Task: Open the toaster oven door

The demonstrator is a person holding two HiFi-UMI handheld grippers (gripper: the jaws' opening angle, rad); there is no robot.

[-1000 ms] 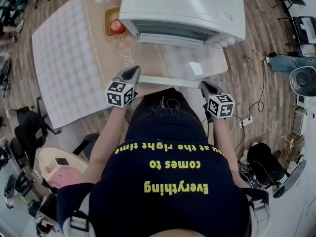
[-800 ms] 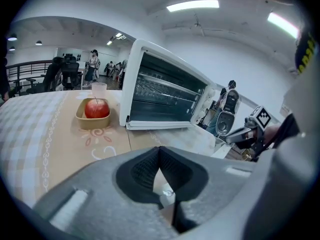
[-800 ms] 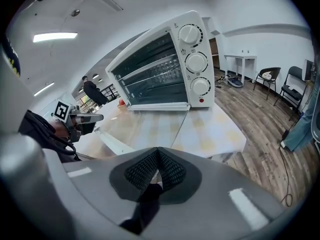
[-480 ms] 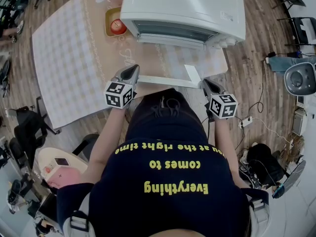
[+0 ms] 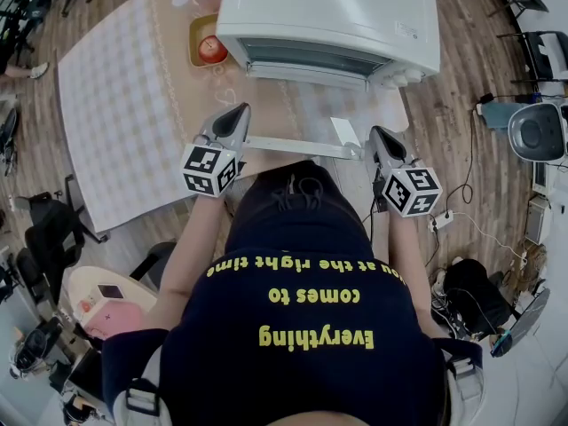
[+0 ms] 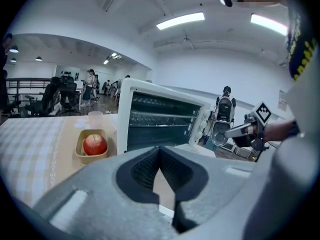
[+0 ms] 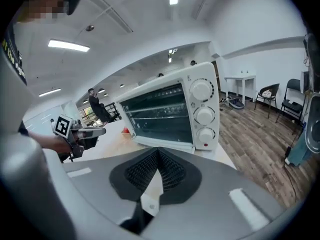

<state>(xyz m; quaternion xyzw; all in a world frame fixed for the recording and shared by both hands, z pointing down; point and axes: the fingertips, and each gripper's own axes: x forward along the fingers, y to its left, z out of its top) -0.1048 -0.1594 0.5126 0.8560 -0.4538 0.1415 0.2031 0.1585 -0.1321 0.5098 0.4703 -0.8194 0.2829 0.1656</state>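
Left: an apple [image 5: 211,48] sits in its tray, clear of the work. Left gripper [image 5: 238,114]: jaws closed together, nothing held, just beside the left end of the door handle [image 5: 297,145]. Centre: the toaster oven [image 5: 328,11] stands on the table [image 5: 115,105], its door [image 5: 342,130] lying flat open toward the person. The door is judged a rigid, hinged glass panel, light but breakable, best taken by the handle bar, not the glass. Right gripper [image 5: 380,135]: jaws closed, empty, beside the handle's right end.
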